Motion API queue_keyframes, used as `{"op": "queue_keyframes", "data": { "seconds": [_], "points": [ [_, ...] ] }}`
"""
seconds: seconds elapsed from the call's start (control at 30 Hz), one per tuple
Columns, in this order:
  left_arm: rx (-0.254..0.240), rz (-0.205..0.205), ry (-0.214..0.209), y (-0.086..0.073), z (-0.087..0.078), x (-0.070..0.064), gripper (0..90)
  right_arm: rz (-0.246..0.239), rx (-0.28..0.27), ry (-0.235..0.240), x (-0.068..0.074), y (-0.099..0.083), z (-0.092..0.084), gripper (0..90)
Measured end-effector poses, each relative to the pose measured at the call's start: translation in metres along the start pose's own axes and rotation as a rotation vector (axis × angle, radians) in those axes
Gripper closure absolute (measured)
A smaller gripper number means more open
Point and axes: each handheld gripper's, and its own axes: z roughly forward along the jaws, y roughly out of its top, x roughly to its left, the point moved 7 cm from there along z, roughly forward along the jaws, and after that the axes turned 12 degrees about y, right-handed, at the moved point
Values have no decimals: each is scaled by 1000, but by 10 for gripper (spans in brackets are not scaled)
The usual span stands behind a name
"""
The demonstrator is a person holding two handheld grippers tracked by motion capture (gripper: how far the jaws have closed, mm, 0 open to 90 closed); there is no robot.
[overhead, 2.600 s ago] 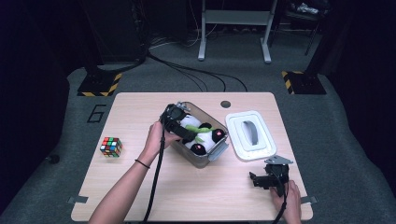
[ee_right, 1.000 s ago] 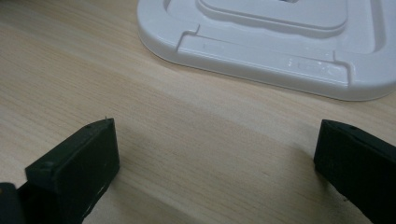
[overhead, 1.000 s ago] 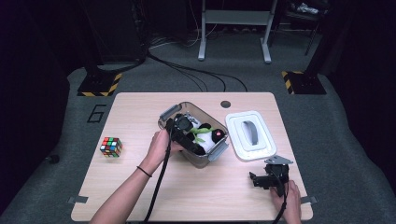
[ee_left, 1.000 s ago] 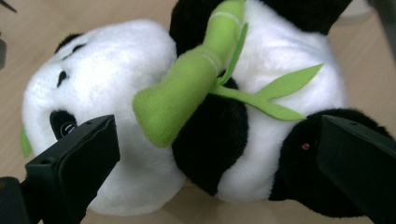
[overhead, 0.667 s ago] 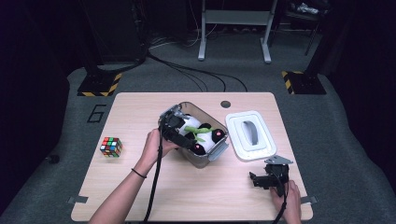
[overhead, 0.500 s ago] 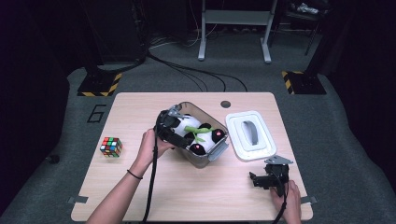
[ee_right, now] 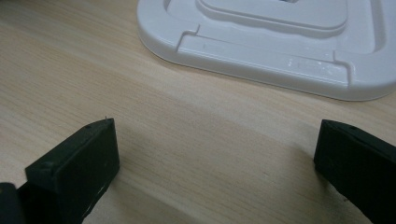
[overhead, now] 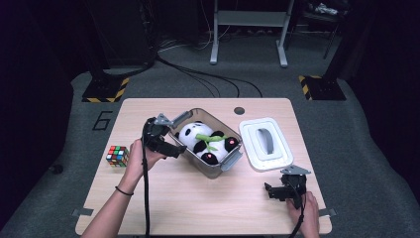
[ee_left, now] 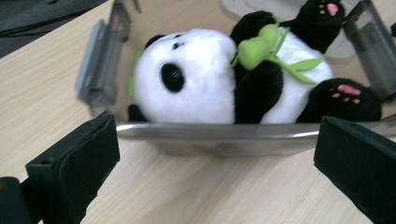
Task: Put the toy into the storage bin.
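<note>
Left hand-held gripper at centre-left of the high view, jaws wide apart, nothing between them, just outside the near-left wall of clear bin. Pointed at that wall in the left gripper view, bin rim spanning the frame between the two jaws. Held by left hand, forearm entering from the bottom left, cable trailing down.

Plush panda lying on its back inside the bin, centre of the high view, head toward the left, green bamboo sprig across its chest, pink paw pads up.

Right hand-held gripper at lower right of the high view, jaws also spread, empty, low over bare table. White lid flat on the table right of the bin, just beyond the jaws at the top of the right gripper view.

Rubik's cube at left edge of the table, apart from the bin.
</note>
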Motion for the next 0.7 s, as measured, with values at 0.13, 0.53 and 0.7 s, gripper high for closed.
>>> {"op": "queue_keyframes", "data": {
  "seconds": [0.13,0.53,0.7],
  "points": [
    [6,-14,23,-10,-4,12,1,1,-1,1,0,0,0,0],
    [18,-101,86,-41,-11,45,0,1,-1,2,0,0,0,0],
    [34,-140,119,-58,-12,61,0,1,-1,1,0,0,0,0]
  ]
}}
